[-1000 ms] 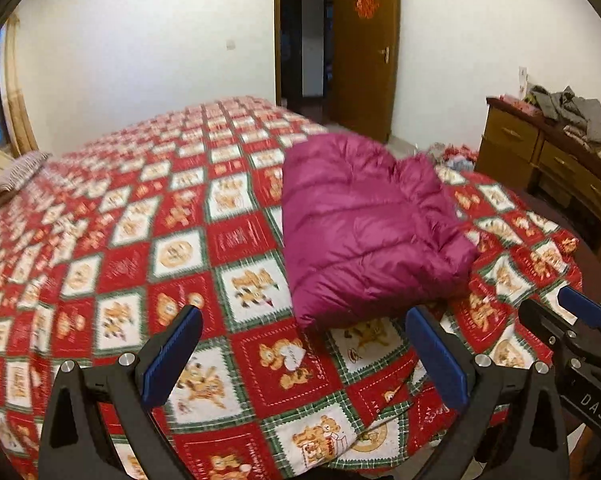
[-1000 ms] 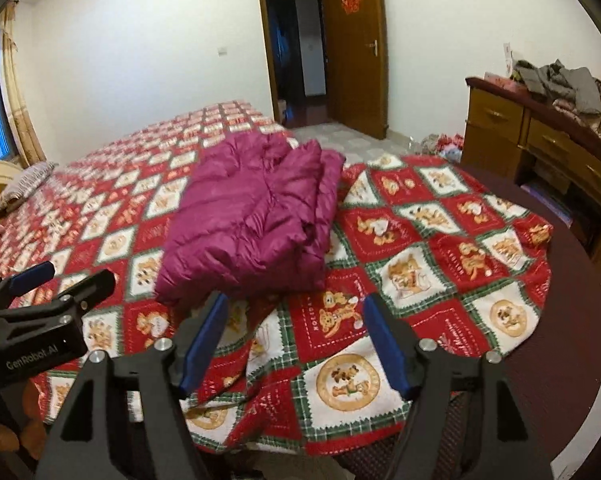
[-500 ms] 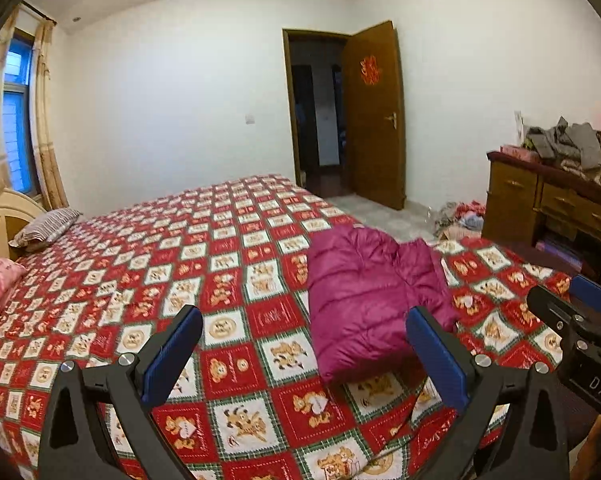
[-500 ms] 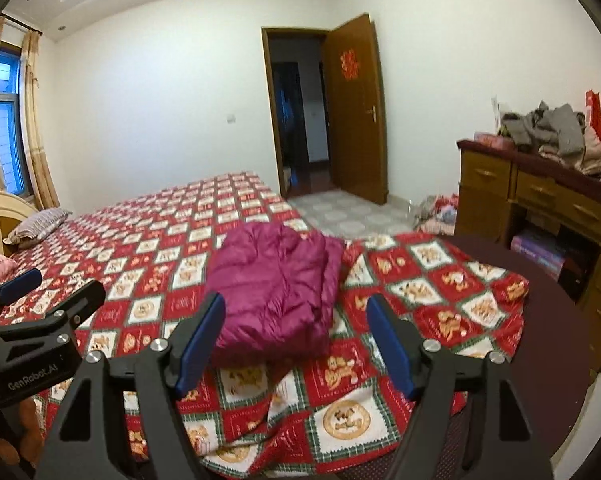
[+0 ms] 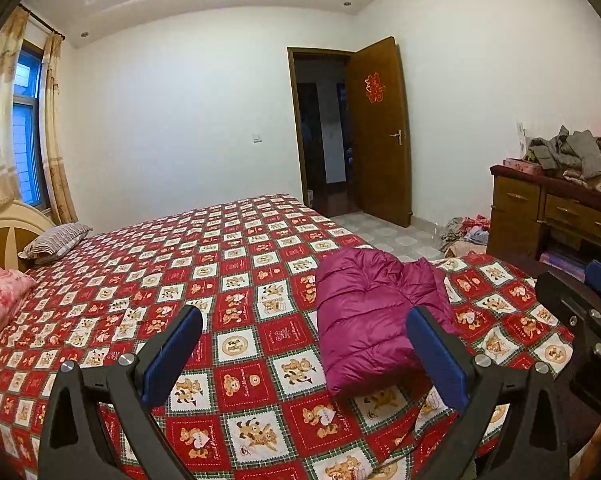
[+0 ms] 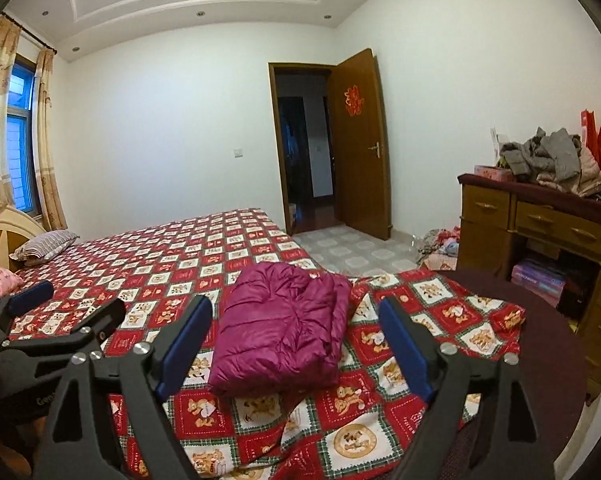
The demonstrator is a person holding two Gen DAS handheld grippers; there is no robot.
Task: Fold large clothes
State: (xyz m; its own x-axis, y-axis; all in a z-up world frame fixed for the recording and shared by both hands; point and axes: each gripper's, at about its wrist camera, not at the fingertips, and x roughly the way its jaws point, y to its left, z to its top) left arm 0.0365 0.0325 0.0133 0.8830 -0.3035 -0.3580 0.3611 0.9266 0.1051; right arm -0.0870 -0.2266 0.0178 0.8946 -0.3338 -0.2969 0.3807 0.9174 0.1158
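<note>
Magenta puffer jacket (image 6: 278,328) lies lengthwise ahead of the right gripper (image 6: 296,344) (nearer); left gripper (image 5: 304,356) alongside, both spread, empty.

Magenta quilted jacket (image 6: 278,330); red, white and green checked bear-print bedspread (image 5: 228,280); striped pillow (image 5: 56,238); brown door (image 6: 360,144).

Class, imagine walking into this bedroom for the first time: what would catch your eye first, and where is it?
First, the folded magenta puffer jacket, lying alone near the foot corner of the bed on the red patchwork bear quilt. Then both grippers, left gripper and right gripper, held above the quilt with jaws wide open, touching nothing. Lastly, the heap of grey clothes on the wooden dresser, far right.
</note>
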